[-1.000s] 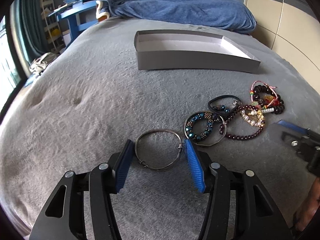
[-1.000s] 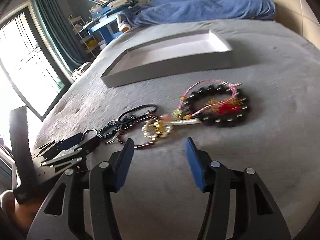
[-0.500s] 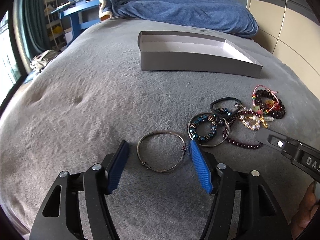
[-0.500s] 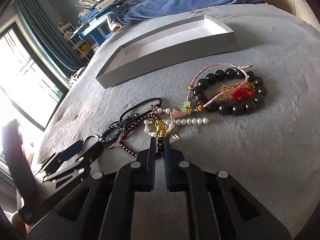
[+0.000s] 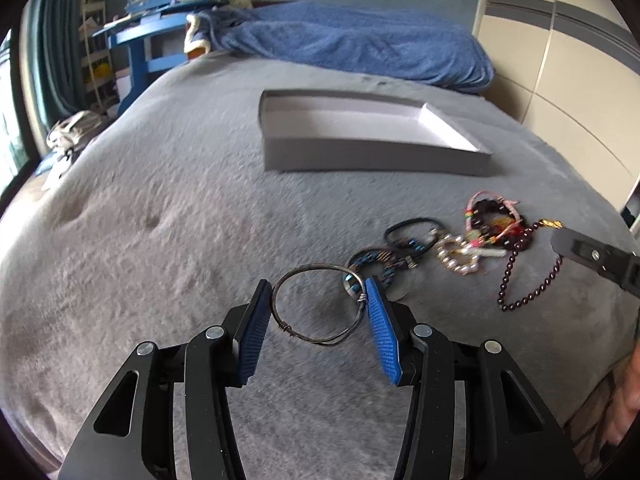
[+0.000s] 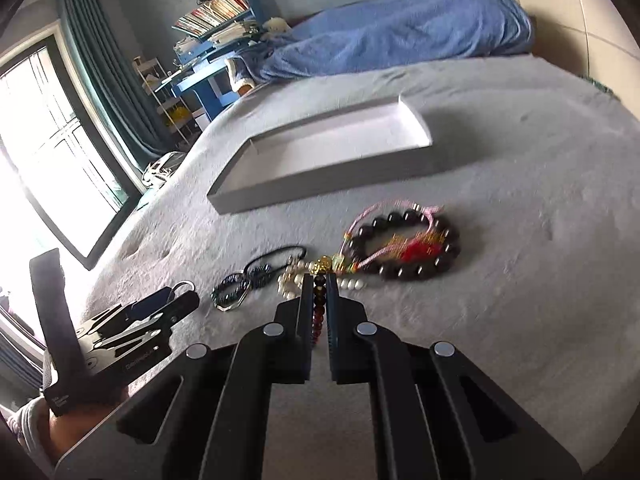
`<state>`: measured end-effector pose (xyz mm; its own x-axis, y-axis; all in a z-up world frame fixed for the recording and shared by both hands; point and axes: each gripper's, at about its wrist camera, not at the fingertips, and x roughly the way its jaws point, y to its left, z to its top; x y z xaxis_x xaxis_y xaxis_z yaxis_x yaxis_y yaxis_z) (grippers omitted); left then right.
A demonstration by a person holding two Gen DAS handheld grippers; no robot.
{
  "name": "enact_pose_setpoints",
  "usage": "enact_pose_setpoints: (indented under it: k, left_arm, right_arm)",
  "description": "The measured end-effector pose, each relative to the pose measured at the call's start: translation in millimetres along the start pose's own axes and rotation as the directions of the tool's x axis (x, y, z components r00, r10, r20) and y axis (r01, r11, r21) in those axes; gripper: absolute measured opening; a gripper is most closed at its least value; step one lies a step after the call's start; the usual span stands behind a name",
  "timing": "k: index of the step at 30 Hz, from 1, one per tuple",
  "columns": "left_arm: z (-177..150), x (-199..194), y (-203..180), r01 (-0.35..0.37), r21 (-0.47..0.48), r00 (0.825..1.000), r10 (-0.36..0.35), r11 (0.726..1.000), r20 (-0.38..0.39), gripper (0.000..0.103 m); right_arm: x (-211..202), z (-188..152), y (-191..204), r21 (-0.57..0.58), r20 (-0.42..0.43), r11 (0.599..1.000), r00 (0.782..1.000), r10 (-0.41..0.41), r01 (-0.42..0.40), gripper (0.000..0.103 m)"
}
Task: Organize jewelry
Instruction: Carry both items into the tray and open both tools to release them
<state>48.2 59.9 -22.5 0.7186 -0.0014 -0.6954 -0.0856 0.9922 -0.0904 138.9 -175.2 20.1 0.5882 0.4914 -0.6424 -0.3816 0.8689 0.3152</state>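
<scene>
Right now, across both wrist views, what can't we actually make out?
- Left hand-held gripper, left wrist view: pads flank the thin silver wire bangle; actual clamping unclear, motion blur.
- Dark garnet bead strand, right wrist view: the shut right hand-held gripper hides most of it.
- Shallow grey cardboard tray, left wrist view: near wall hides the front floor.
- Pearl bracelet: clasp too small, blurred.

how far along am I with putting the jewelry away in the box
Nothing is put away yet: the gray box looks empty. In hand: the left gripper clasps the wire bangle, and the right gripper is shut on the dark red bead strand, lifting it. Left on the bed: the black bead bracelet, pearl bracelet, blue bead bracelet and black hair tie.
</scene>
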Motion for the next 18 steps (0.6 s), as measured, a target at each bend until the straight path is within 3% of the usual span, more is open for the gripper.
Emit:
enact_pose_setpoints:
  k: [8,18]
  left_arm:
    - [34.9,0.6,-1.0,0.014,0.024,0.999,-0.015,1.0,0.033,0.049]
    - [116.7,40.0,10.5,0.007,0.034,0.997,-0.009,0.999,0.081,0.049]
  right_arm:
    - [5.9,41.8,-2.1,-0.056,0.044,0.998,0.999,-0.006,0.009,0.006]
    - [52.2,119.7,-0.9,-0.083,0.127,0.996,0.992,-0.005,0.016,0.006]
